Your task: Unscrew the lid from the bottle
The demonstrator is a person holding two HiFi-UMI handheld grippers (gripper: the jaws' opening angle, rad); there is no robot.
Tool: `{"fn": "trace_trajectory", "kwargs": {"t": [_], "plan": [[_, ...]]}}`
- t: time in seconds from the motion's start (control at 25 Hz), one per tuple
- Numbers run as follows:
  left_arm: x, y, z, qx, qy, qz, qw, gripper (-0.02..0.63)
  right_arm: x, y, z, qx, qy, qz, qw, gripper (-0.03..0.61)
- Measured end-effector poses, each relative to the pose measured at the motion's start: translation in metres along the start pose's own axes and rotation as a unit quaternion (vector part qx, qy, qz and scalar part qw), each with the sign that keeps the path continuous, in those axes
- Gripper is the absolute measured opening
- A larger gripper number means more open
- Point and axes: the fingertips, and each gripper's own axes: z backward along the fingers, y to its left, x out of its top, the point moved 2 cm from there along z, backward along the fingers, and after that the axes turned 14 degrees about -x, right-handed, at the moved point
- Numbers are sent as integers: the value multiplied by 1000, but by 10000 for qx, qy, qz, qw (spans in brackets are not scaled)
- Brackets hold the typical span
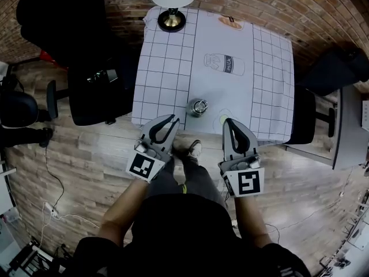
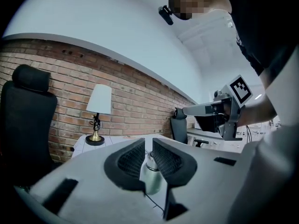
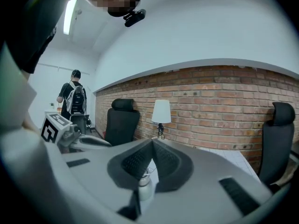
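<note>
**Head view: left gripper (image 1: 171,120) and right gripper (image 1: 229,123) both clenched and empty, short of the bottle (image 1: 198,107)**

Both grippers sit low in the frame, close to the person's body, with their tips at the near edge of the table (image 1: 164,68). Each gripper view shows its jaws pressed together with nothing between them; the bottle appears only beyond the tips. The metal bottle stands upright at centre frame, near the table's front edge, apart from both grippers, its lid (image 2: 150,158) on.

To do the step well, both sets of jaws should open before reaching in. One gripper should probably clamp the body low and firmly; the other should take the lid squarely from the side, so that turning does not tip the bottle on the cloth.

The table wears a white grid-patterned cloth, with a lamp (image 1: 172,7) at its far end, upper centre. Black chairs (image 1: 92,97) flank it, a brick wall (image 1: 259,4) runs along the top, and a wooden floor (image 1: 86,160) spreads below.
</note>
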Motion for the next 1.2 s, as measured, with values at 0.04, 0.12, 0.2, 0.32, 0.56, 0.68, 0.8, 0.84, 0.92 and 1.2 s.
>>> {"fn": "trace_trajectory", "kwargs": {"t": [0.04,0.12,0.2,0.32,0.56,0.68,0.8,0.84,0.92,1.2], "plan": [[-6,1,-3,-31,54,48,10000,32,-4,-1,-3,-10,4,-6,10000,14],[-20,4,-11,-128,153,100,9998,70,-10,0,-9,18,-27,-38,10000,14],[-34,6,-20,-227,202,152,9994,115,-19,2,-15,87,14,-12,10000,14],[-57,5,-32,-382,294,308,9984,158,-33,8,-21,167,115,-12,9998,14],[-91,9,-56,-634,412,422,9962,268,-59,15,-33,305,243,-60,9992,15],[-104,10,-70,-772,461,329,9954,320,-69,19,-39,434,214,-77,9988,17],[-116,12,-79,-888,485,115,9948,339,-77,23,-43,533,211,-149,9982,62],[-119,14,-81,-905,499,43,9946,342,-79,24,-44,563,211,-180,9980,75],[-123,17,-85,-911,499,-37,9946,353,-84,25,-46,635,183,-196,9976,94],[-118,18,-101,-897,370,3,9953,368,-105,39,-60,998,52,-149,9949,233]]}}
